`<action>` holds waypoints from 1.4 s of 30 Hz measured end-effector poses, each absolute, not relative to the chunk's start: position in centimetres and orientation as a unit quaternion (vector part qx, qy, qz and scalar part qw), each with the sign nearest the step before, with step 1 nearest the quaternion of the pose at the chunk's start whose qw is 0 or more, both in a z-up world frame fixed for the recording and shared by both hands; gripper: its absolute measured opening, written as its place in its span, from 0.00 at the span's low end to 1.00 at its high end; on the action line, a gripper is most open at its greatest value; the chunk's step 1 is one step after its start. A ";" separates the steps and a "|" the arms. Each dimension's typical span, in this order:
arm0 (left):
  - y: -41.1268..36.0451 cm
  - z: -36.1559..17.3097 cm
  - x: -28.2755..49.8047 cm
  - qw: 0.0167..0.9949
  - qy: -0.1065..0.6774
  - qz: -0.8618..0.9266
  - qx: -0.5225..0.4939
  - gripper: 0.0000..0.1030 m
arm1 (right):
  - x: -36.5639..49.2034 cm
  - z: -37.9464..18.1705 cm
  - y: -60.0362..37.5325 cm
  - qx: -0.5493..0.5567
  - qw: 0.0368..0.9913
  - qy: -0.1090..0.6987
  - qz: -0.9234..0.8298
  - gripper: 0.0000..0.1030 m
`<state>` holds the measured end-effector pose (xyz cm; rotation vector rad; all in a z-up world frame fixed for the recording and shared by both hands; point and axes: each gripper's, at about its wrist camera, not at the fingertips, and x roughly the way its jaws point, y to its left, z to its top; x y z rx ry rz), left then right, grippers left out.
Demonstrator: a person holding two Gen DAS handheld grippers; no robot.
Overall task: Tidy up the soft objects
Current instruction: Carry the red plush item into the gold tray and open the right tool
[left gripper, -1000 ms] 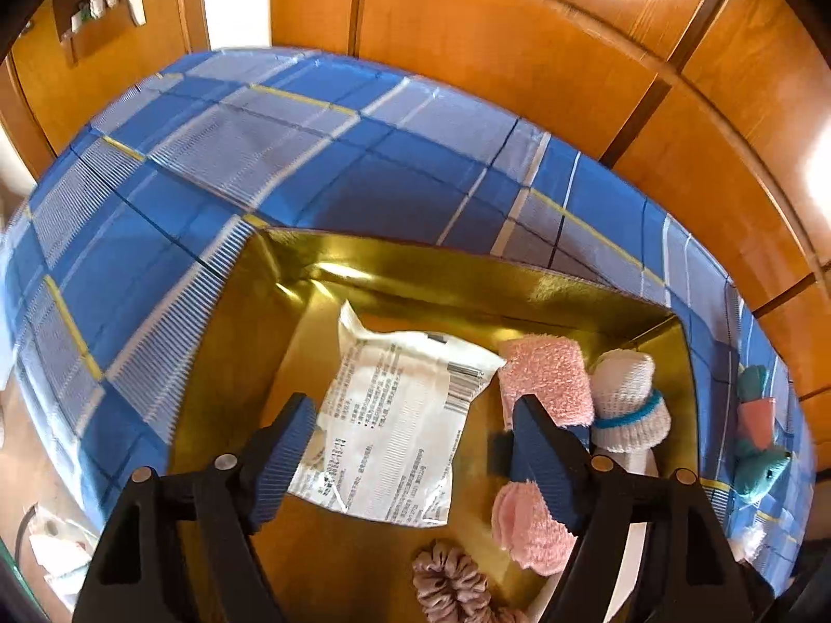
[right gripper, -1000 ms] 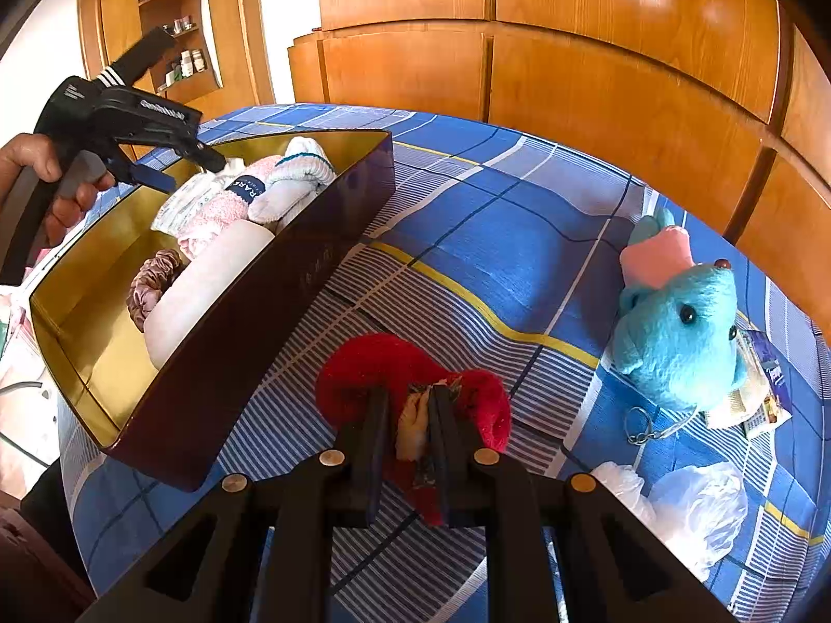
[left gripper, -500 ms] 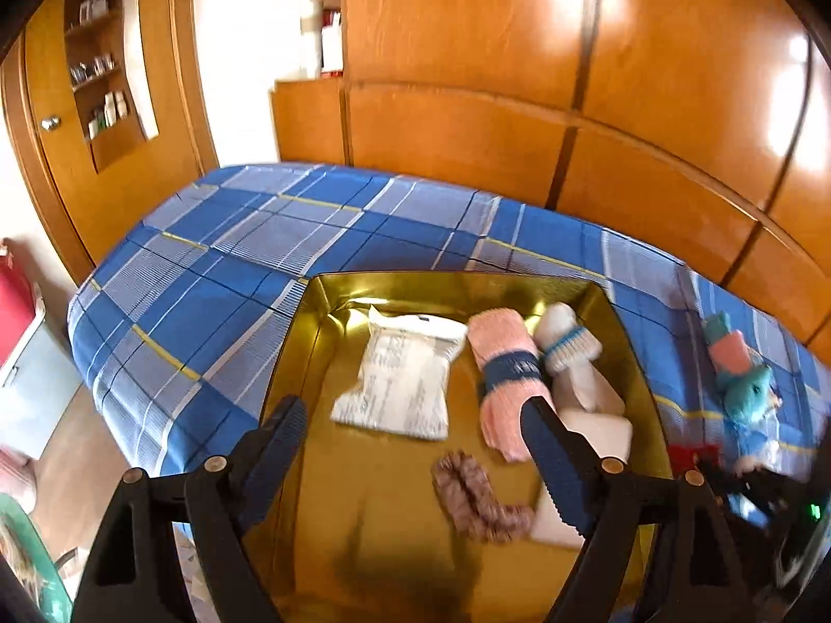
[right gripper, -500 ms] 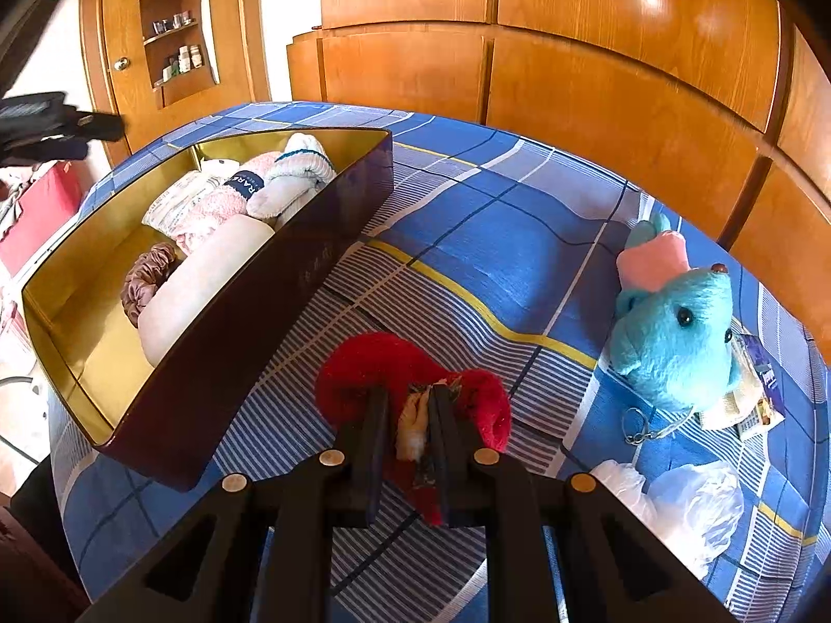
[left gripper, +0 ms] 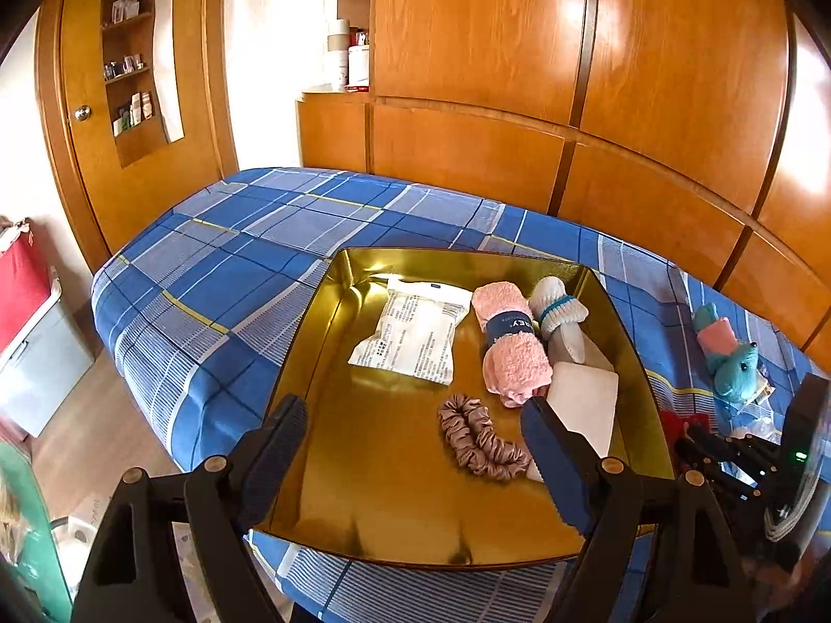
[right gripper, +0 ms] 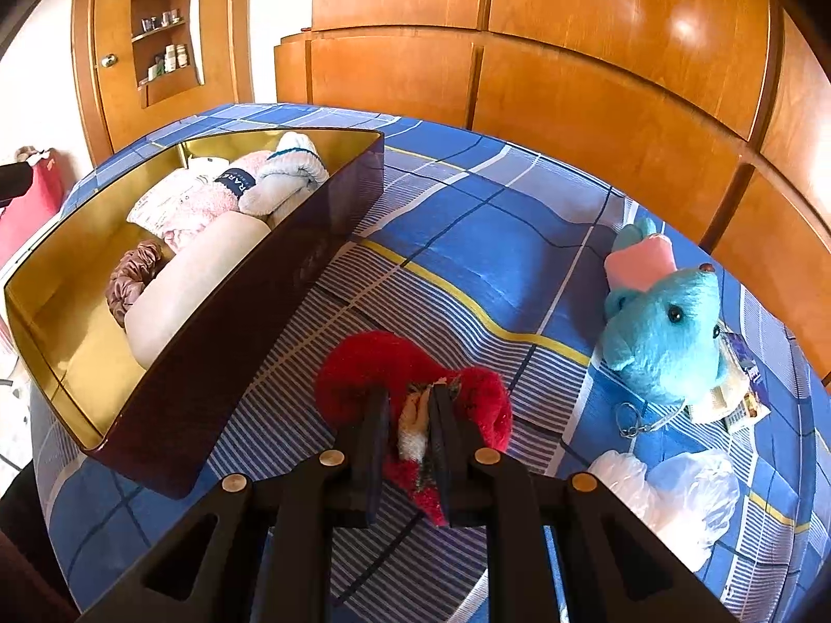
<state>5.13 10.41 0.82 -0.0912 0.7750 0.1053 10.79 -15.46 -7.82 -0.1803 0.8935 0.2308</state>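
Note:
My left gripper (left gripper: 413, 415) hangs open over the near half of the gold-lined box (left gripper: 322, 342), with nothing between its fingers. In the box lie a white printed packet (left gripper: 410, 332), a pink towel roll (left gripper: 511, 348), a white sock roll with a blue band (left gripper: 558, 311), a white pad (left gripper: 584, 405) and a brown scrunchie (left gripper: 478, 436). On the blue checked bedspread (right gripper: 467, 218) right of the box, my right gripper (right gripper: 410, 400) is shut on a red plush item (right gripper: 363, 363). A blue teddy (right gripper: 665, 332) lies further right.
A crumpled plastic bag (right gripper: 675, 488), a key ring (right gripper: 631, 415) and small packets (right gripper: 737, 400) lie near the teddy. Wooden wall panels (left gripper: 519, 156) run behind the bed. The bed's left edge drops to the floor beside a red container (left gripper: 21, 280).
My left gripper has drawn back and up from the white packet, which stays in the box, and its jaws stand a little wider. It has left the right wrist view. The right gripper has not moved.

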 end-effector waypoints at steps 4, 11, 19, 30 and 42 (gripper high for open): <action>10.6 0.6 4.8 0.923 0.379 0.049 -0.049 0.82 | 10.6 -7.9 -15.1 -0.097 0.893 0.426 0.104 0.14; 10.6 0.1 4.5 0.920 0.385 0.047 -0.052 0.82 | 10.5 -8.0 -14.7 -0.110 0.894 0.423 0.094 0.15; 10.8 0.1 4.1 0.921 0.384 0.045 -0.053 0.82 | 10.6 -7.9 -14.8 -0.096 0.895 0.427 0.088 0.15; 11.5 -0.1 3.7 0.920 0.386 0.048 -0.057 0.82 | 11.2 -6.0 -16.3 -0.025 0.890 0.448 0.083 0.13; 12.1 -0.3 3.8 0.919 0.387 0.049 -0.064 0.82 | 11.1 0.5 -14.9 0.022 0.906 0.403 0.130 0.13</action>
